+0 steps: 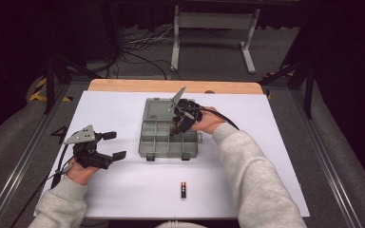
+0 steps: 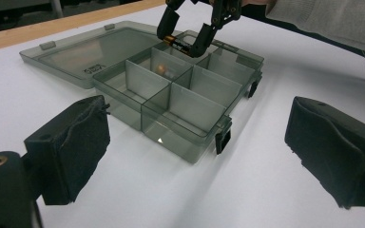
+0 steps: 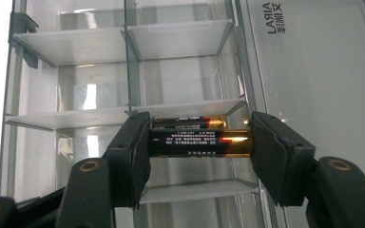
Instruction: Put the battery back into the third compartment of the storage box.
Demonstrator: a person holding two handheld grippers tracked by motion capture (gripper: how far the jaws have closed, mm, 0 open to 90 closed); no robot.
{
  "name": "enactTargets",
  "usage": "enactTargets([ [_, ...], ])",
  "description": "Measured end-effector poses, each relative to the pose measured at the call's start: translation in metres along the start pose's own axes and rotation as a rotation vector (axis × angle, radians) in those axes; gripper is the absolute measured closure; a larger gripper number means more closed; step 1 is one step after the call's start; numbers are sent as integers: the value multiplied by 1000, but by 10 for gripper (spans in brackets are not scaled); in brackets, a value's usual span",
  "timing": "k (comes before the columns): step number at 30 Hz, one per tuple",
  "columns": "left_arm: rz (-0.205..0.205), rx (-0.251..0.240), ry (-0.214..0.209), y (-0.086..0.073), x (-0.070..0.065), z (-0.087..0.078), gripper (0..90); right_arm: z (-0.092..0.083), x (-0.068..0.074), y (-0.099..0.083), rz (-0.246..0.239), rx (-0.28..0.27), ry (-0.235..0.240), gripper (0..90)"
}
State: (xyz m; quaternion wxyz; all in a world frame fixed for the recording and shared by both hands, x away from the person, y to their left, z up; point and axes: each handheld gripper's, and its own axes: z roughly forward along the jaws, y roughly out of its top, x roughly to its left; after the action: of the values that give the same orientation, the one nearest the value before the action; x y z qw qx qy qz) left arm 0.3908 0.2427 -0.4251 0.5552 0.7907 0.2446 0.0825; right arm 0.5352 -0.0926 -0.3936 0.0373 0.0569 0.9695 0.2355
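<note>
A clear grey compartment box [image 1: 146, 142] lies open in the middle of the white mat, its lid [image 1: 158, 109] folded back flat. My right gripper [image 3: 199, 148] is shut on a black and gold battery [image 3: 199, 143], pads on its two ends, just above a compartment near the lid hinge. A second battery [image 3: 190, 122] lies inside that compartment, right behind the held one. From the left gripper view, the right gripper [image 2: 185, 40] hangs over the box's far side with the battery [image 2: 177, 42] between its jaws. My left gripper [image 1: 116, 145] rests open left of the box, holding nothing.
A third battery [image 1: 183, 189] lies loose on the mat near the front edge, in front of the box. Wide white mat [image 1: 123, 190] surrounds the box. A wooden table edge [image 1: 171, 86] runs along the back. Several other compartments [image 2: 180, 102] look bare.
</note>
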Motion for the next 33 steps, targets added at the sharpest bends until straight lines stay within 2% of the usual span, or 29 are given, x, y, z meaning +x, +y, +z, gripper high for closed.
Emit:
enactTargets([
  [12, -1, -3, -3, 0, 0, 0, 82, 1, 2, 0, -11, 16, 7, 415],
  [25, -3, -6, -3, 0, 0, 0, 82, 3, 1, -1, -10, 9, 11, 409],
  [28, -3, -8, -2, 0, 0, 0, 82, 3, 1, -1, -13, 6, 11, 397],
  [30, -4, -6, -3, 0, 0, 0, 82, 2, 1, 0, -10, -10, 16, 331],
  [33, -3, -5, -2, 0, 0, 0, 82, 2, 1, -1, -1, -9, 16, 347],
])
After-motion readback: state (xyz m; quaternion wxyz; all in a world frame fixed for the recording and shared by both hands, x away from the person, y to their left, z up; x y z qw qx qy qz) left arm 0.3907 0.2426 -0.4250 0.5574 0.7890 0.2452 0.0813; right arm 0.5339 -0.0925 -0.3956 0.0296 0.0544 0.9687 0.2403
